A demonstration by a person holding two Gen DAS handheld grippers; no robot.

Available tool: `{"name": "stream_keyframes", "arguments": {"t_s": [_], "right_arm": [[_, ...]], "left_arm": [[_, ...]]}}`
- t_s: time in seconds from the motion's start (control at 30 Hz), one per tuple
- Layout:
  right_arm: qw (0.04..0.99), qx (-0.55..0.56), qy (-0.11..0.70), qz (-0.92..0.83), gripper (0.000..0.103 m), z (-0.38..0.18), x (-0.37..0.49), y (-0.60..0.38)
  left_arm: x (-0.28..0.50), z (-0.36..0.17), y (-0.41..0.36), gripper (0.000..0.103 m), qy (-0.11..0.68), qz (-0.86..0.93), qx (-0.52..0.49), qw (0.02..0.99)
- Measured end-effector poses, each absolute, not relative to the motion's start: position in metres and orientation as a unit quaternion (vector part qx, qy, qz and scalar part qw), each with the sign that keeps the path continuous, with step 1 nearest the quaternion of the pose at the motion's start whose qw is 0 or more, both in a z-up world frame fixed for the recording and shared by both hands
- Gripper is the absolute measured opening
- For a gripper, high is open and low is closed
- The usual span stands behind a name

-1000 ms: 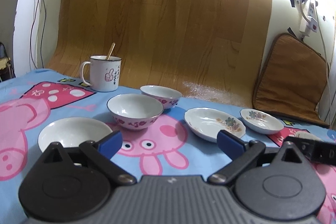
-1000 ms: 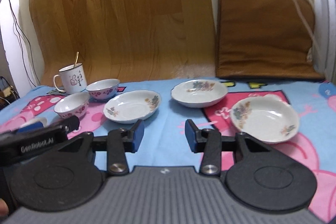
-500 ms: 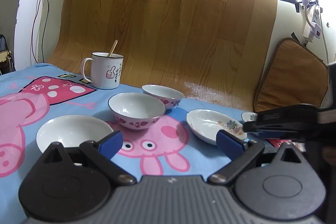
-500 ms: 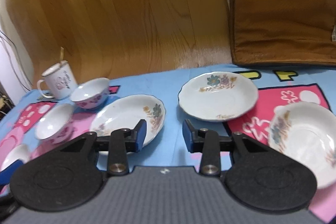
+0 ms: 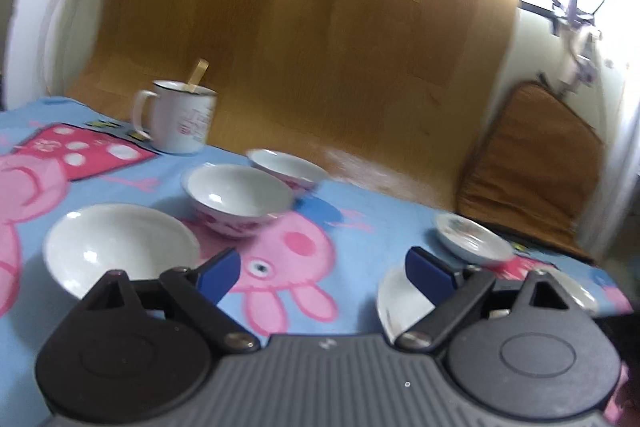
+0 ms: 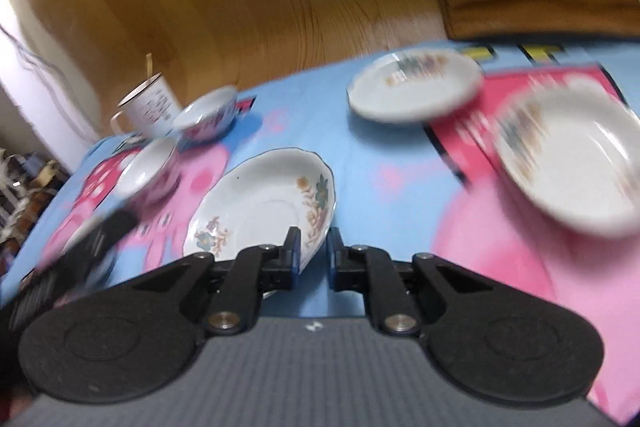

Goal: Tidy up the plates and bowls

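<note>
**Layout of dishes on the cloth**

Left wrist view: mug stands at back left on the cloth, a stick in it. Two bowls sit right of the mug, one behind the other. A shallow bowl lies nearest, front left. A small plate lies far right, before the cushion. Right wrist view: a plate lies centre front; two more plates lie to its right.

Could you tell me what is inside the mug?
A thin wooden stick stands in the mug, leaning against the rim and poking out above it. The mug's wall hides its lower end and any liquid inside.
</note>
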State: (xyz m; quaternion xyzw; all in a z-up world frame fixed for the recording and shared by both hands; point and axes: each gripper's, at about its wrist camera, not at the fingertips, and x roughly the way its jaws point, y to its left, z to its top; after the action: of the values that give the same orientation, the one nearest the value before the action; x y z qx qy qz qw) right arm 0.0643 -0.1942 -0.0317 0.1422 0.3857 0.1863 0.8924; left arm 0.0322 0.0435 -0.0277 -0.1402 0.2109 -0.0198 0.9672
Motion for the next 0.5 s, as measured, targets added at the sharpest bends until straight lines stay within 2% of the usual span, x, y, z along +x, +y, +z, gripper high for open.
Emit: {"name": "stream_keyframes", "arguments": {"t_s": [0.03, 0.1, 0.17, 0.27, 0.33, 0.37, 0.5], "right_arm": [[0.891, 0.144, 0.388, 0.189, 0.016, -0.032, 0.050, -0.203], [0.891, 0.146, 0.387, 0.188, 0.015, -0.032, 0.022, -0.219], [0.893, 0.147, 0.384, 0.184, 0.016, -0.033, 0.005, -0.231], [0.897, 0.154, 0.376, 0.177, 0.022, -0.035, -0.004, -0.236], [0.898, 0.165, 0.371, 0.171, 0.022, -0.038, -0.003, -0.238], [0.896, 0.174, 0.371, 0.171, 0.019, -0.041, -0.001, -0.239], [0.899, 0.185, 0.361, 0.163, 0.014, -0.045, -0.004, -0.240]], "left_arm": [[0.033, -0.027, 0.041, 0.082, 0.221, -0.042, -0.137, 0.965], [0.035, -0.026, 0.029, 0.064, 0.249, -0.091, -0.123, 0.956], [0.036, -0.024, 0.014, 0.057, 0.278, -0.121, -0.099, 0.948], [0.039, -0.025, 0.000, 0.051, 0.324, -0.153, -0.095, 0.929], [0.043, -0.029, -0.007, 0.036, 0.358, -0.170, -0.100, 0.913], [0.043, -0.031, -0.011, 0.027, 0.368, -0.176, -0.100, 0.907], [0.037, -0.025, -0.028, 0.021, 0.367, -0.182, -0.082, 0.908]]}}
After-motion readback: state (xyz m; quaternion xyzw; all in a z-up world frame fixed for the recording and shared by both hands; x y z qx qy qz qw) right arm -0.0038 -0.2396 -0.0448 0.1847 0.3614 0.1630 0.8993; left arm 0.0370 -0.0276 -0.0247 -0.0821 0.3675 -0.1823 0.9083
